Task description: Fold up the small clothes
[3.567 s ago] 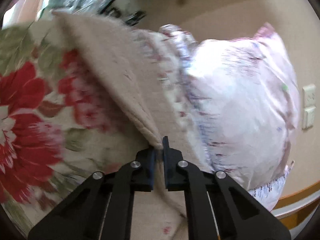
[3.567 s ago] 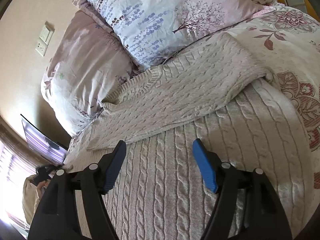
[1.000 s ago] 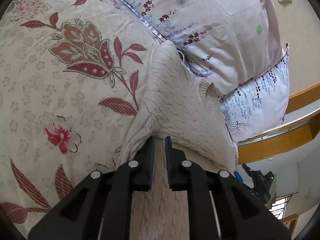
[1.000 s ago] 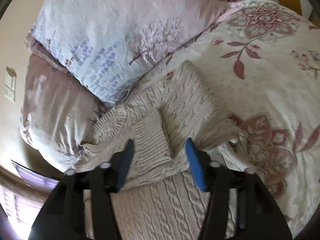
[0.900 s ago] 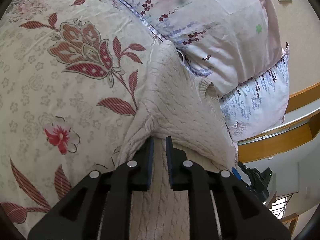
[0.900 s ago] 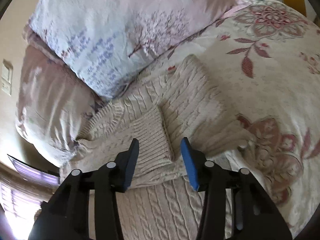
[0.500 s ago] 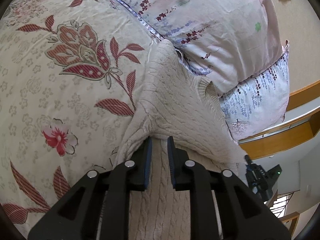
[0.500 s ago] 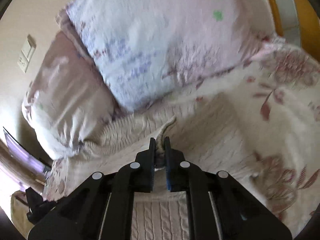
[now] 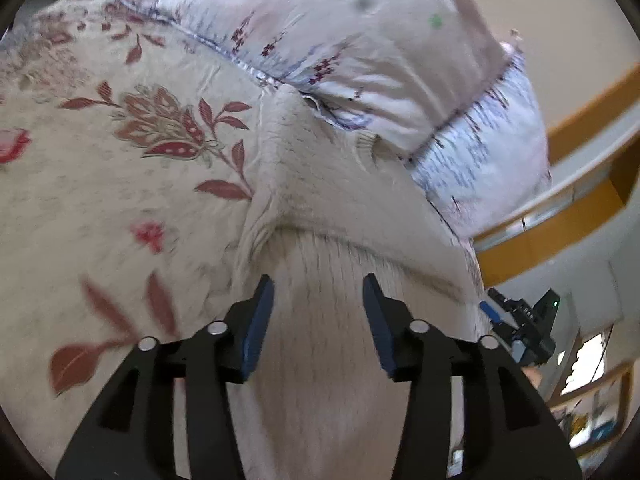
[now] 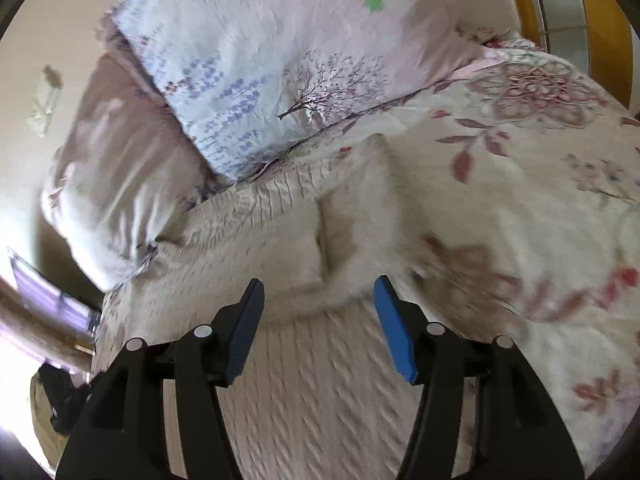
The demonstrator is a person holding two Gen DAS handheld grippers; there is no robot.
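Showing only rightward: sweater's point(image 10: 304, 248) folded sleeve

Pillows point(image 10: 256, 60) wall off the far side, touching the sweater point(image 10: 280, 240) collar edge. Floral bedspread point(image 9: 100, 184) is flat and open on the left of the sweater. Wooden rail point(image 9: 568, 216) sits beyond the pillows.

A cream cable-knit sweater point(image 10: 304, 380) on a cream bedspread point(image 9: 120, 184) printed with red-brown leaves and flowers; pale pink pillows point(image 10: 280, 52) carry lilac sprigs and a tree motif; blue gripper pads point(image 10: 394, 332) on black arms.
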